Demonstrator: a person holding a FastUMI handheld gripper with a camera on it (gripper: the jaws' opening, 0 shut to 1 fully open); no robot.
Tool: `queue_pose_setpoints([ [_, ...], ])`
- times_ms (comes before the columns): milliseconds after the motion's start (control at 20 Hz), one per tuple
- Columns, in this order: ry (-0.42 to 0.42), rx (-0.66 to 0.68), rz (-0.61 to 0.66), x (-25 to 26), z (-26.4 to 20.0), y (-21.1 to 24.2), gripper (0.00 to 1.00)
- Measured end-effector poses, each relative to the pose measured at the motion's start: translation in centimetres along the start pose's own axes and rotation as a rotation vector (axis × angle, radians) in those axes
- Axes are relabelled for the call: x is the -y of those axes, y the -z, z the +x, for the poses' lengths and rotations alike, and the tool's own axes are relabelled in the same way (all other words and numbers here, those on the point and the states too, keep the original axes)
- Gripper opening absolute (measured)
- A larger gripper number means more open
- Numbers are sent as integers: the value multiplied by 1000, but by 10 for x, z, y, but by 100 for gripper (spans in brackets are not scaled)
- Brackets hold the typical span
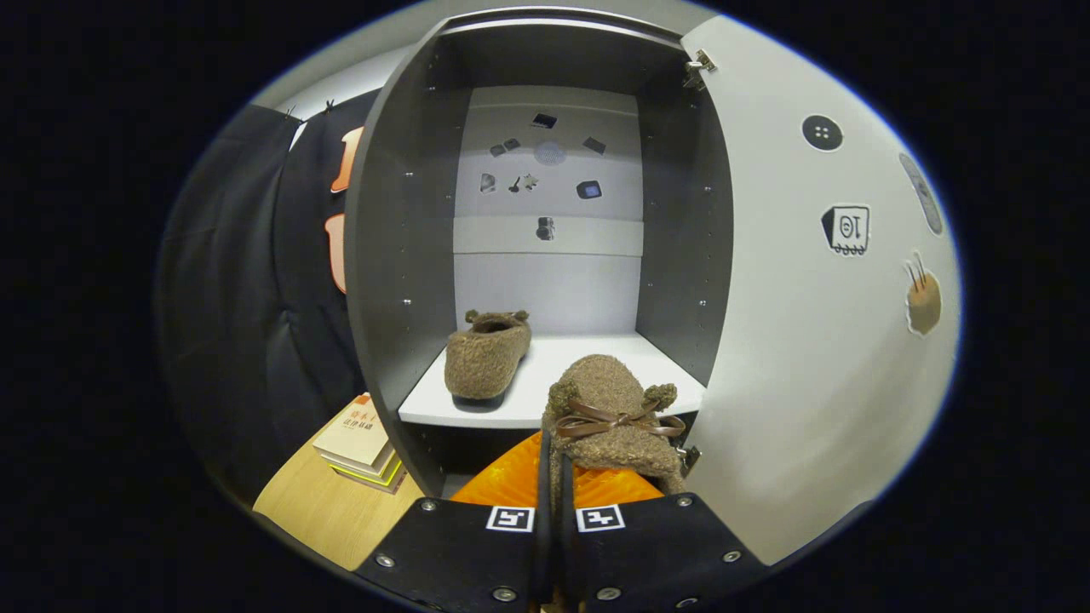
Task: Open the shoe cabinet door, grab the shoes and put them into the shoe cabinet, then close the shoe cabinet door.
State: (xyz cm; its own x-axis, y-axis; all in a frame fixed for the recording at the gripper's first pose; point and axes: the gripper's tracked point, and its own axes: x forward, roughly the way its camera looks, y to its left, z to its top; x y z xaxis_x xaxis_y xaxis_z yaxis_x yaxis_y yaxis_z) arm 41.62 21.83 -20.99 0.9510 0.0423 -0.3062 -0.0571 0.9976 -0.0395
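Ahead of the fingers: the cabinet (400, 255) stood with its door (792, 298) swung wide to the right, its pale shelf (588, 362) just beyond the shoe I carried.
Gripper: I had the gripper (558, 519) nearly closed, both fingers pinching the heel edge of the second shoe (609, 417), its bow facing back at me.
First shoe: the other shoe (487, 358) already sat on the left half of the shelf, toe pointing outward, heel toward the back wall.
Step in hand, as I judged it: carrying the held shoe onto the shelf's free right half.
How to do it well: I reckoned I should lift enough for the sole to pass over the shelf's front lip, steer right of the first shoe, keep off the door's lower hinge (690, 460), and set the sole flat before letting go.
Hand pose: the gripper pointed level and straight at the opening, roughly centred, the shoe hanging out front.
Beside the cabinet: books (358, 443) lay stacked on the wooden floor (324, 511), left of my path.
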Motion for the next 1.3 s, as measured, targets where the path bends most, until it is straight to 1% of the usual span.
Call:
queue_pose_setpoints([
  [150,-22,-8,-19,6,32,-14,4],
  [400,-69,-16,10,15,91,-40,4],
  [550,-112,-33,26,11,120,-48,4],
  [700,-161,-36,13,2,147,-57,4],
  [900,-178,-38,-28,-4,181,-59,4],
  [1000,-171,-49,-53,-5,195,-56,4],
  [1100,-164,-55,-78,-5,204,-50,4],
  [1200,-165,-65,-80,-7,209,-46,5],
  [1300,-146,-61,-81,-4,212,-47,7],
])
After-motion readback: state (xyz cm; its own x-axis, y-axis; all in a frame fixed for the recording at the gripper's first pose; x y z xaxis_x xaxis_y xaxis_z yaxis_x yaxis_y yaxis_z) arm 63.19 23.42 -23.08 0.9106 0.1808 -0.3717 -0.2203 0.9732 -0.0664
